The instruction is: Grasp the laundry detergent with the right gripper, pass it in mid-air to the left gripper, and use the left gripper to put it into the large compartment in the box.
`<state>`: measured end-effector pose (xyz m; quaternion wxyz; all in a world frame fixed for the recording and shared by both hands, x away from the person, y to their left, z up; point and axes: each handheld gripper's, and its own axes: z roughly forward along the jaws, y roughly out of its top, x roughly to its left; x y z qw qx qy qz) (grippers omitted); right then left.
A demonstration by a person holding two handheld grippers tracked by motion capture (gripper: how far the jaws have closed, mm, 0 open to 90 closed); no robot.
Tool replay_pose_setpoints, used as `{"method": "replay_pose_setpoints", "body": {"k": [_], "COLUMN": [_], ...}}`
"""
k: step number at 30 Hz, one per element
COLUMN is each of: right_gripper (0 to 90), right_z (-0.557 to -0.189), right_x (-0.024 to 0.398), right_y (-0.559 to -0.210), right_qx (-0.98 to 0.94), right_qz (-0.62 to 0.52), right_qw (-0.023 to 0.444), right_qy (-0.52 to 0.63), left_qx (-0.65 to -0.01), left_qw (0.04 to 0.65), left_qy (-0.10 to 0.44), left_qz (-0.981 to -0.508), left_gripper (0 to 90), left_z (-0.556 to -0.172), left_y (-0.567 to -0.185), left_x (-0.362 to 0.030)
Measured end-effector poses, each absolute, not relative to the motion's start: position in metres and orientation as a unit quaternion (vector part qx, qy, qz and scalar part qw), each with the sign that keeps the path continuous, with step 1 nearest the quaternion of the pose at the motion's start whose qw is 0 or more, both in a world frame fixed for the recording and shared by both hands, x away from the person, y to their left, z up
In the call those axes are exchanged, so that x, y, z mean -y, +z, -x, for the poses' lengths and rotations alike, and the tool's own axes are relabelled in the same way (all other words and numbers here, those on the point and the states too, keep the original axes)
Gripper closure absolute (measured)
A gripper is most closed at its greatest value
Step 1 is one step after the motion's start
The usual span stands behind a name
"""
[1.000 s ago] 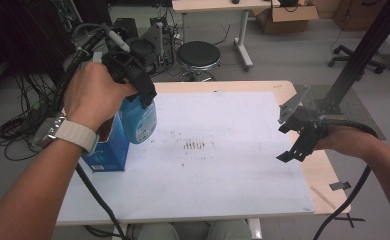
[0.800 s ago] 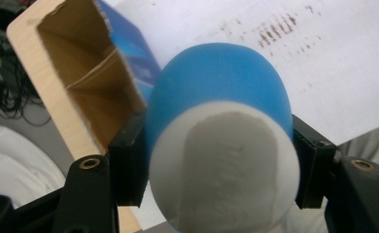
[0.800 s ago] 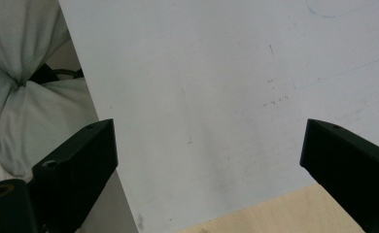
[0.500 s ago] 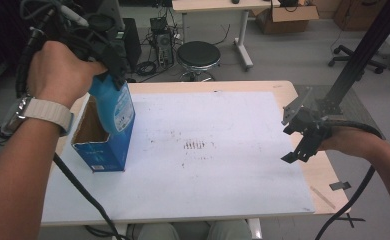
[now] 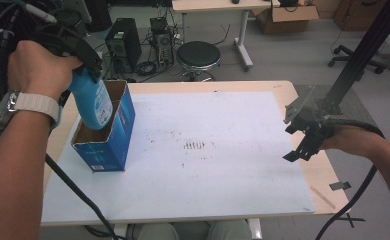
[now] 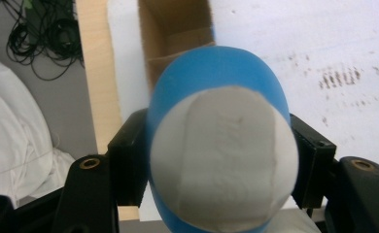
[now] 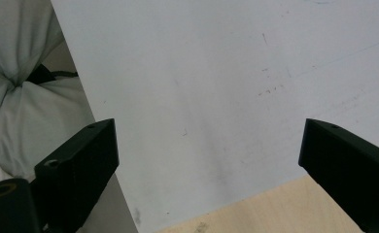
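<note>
Bottle (image 5: 94,102) first: it's a blue squeezy thing with a white label, and the left tongs (image 5: 85,67) are clamped on its upper end so it hangs bottom-down right over the blue cardboard box (image 5: 108,137). Its lower end looks like it's already dipping into the near compartment, though I can't tell if it touches the bottom yet. Holding it by the top makes sense, since that leaves the body free to slide down between the box walls without the tongs bumping the rim.

From the left gripper view you can see both black jaws pressing the sides of the bottle (image 6: 221,155), with the open box (image 6: 175,34) and its cardboard divider straight below. So the thing is lined up pretty well over the opening.

The box stands upright near the left edge of the surface (image 5: 223,165), on the white sheet, open top up. That's why the drop is basically vertical.

Right tongs (image 5: 303,145) hover by the right edge of the surface, jaws spread wide with nothing between them, well apart from the box. My guess is that hand is just keeping out of the way, since 1 hand is enough here. Box might tip if the bottle catches a wall.
</note>
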<state>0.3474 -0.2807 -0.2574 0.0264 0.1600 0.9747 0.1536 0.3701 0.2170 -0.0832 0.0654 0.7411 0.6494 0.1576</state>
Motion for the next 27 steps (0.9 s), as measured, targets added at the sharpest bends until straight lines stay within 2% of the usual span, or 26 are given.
{"method": "replay_pose_setpoints", "body": {"k": [13,22,27], "right_gripper": [7.1,7.7,7.6], "right_z": [-0.352,-0.352,-0.351], "right_x": [0.280,0.283,0.286], "right_y": [-0.263,-0.267,-0.268], "right_qx": [-0.974,-0.972,-0.971], "right_qz": [-0.164,-0.171,-0.175], "right_qw": [0.026,0.023,0.023], "right_qy": [0.155,0.158,0.162], "left_qx": [-0.679,-0.679,-0.676], "left_qw": [0.076,0.081,0.078], "left_qy": [0.165,0.165,0.165], "left_qz": [-0.711,-0.711,-0.713], "left_gripper": [38.1,38.1,38.1], "left_z": [-0.385,-0.391,-0.396], "left_y": [-0.127,-0.157,-0.187], "left_x": [-0.245,-0.250,-0.252]}}
